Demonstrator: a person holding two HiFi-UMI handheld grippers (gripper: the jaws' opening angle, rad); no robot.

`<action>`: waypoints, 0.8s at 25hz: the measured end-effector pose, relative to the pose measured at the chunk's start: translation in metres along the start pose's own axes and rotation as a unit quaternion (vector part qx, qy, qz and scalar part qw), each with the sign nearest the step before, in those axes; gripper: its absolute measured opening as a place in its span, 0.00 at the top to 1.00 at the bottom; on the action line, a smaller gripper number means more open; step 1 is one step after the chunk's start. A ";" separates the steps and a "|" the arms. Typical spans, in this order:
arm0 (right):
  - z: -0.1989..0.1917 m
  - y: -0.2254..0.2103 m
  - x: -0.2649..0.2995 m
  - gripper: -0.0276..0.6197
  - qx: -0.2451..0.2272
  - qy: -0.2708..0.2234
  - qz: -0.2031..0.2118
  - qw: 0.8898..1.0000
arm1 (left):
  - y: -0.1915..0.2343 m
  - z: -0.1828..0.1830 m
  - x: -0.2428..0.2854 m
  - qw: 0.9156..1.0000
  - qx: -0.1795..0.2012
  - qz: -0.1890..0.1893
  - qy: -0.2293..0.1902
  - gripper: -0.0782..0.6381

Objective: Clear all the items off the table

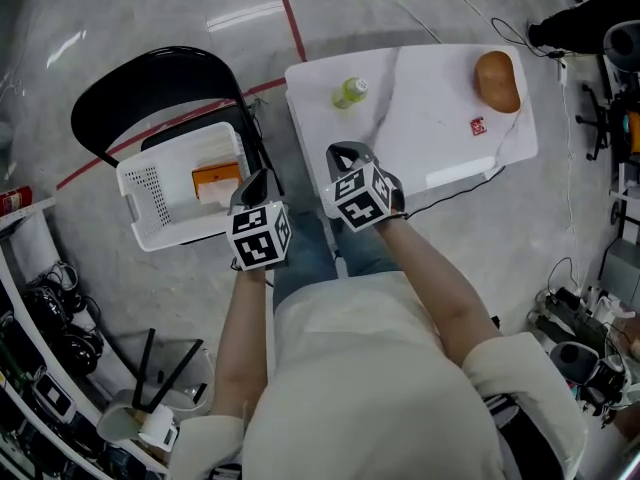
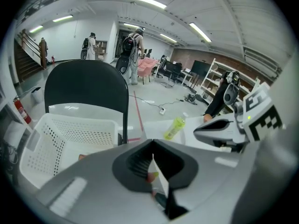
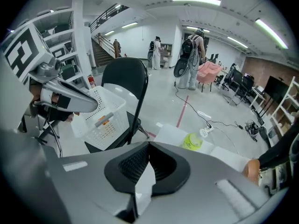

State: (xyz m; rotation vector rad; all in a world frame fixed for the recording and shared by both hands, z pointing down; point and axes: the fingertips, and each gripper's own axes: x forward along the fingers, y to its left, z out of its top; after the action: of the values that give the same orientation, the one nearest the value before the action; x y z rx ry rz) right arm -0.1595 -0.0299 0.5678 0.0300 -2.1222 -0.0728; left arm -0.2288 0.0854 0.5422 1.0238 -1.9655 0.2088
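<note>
On the white table lie a green bottle on its side, a brown bread loaf and a small red packet. My right gripper is shut and empty over the table's near left corner. My left gripper is shut and empty at the near right corner of the white basket. The basket sits on a black chair and holds an orange pack. The left gripper view shows its jaws together, with the bottle beyond. In the right gripper view the bottle and loaf lie ahead.
A black cable hangs off the table's near edge. Shelves with gear stand at the left, more equipment at the right. A red line crosses the floor. People stand far off in the hall.
</note>
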 end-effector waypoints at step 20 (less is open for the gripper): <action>-0.061 -0.083 0.069 0.66 0.084 0.006 0.017 0.996 | -0.044 -0.016 0.092 0.999 -0.013 0.002 0.036 0.88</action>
State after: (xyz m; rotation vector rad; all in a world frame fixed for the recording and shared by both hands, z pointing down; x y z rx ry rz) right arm -0.1442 -0.1188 0.6527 0.0934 -2.1109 0.1259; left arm -0.2110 0.0116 0.6118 0.9822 -1.9016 0.2181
